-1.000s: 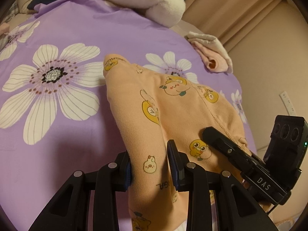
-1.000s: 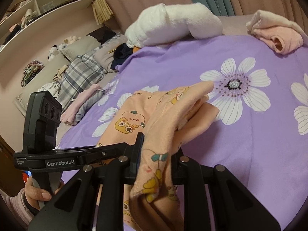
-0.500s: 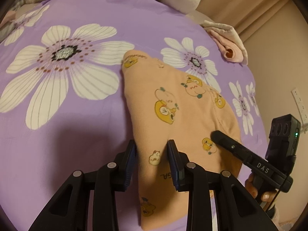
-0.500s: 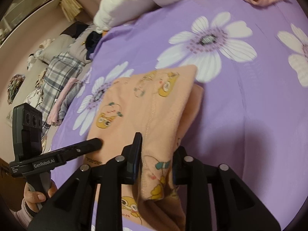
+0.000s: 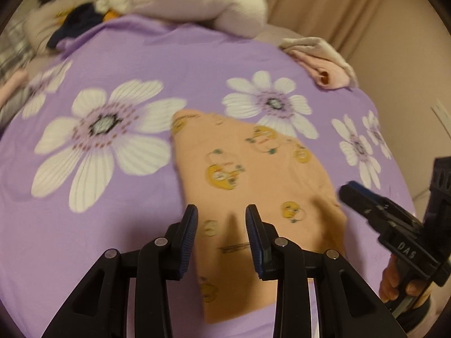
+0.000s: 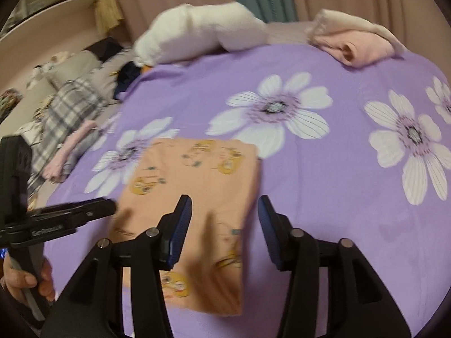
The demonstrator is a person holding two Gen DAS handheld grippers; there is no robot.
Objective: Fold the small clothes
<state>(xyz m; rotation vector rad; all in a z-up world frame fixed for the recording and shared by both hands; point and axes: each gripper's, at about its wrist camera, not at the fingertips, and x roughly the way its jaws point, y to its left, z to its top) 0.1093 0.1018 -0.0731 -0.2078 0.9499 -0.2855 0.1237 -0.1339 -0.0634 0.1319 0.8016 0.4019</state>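
A small peach garment (image 5: 248,180) printed with yellow cartoon animals lies folded flat on the purple flowered bedsheet (image 5: 118,242). It also shows in the right wrist view (image 6: 197,186). My left gripper (image 5: 221,219) is open and empty, hovering over the garment's near left part. My right gripper (image 6: 224,211) is open and empty above the garment's near right part. The right gripper shows at the right edge of the left wrist view (image 5: 345,193). The left gripper shows at the left of the right wrist view (image 6: 108,207).
A folded pink and cream garment (image 6: 358,45) lies at the bed's far right corner. A white plush bundle (image 6: 203,33) lies at the far edge. Plaid and pink clothes (image 6: 67,118) are piled off the bed's left side. Curtains hang behind.
Both grippers have opened and let go of the peach garment, which now lies flat on the sheet. Both have lifted and drawn back a little.
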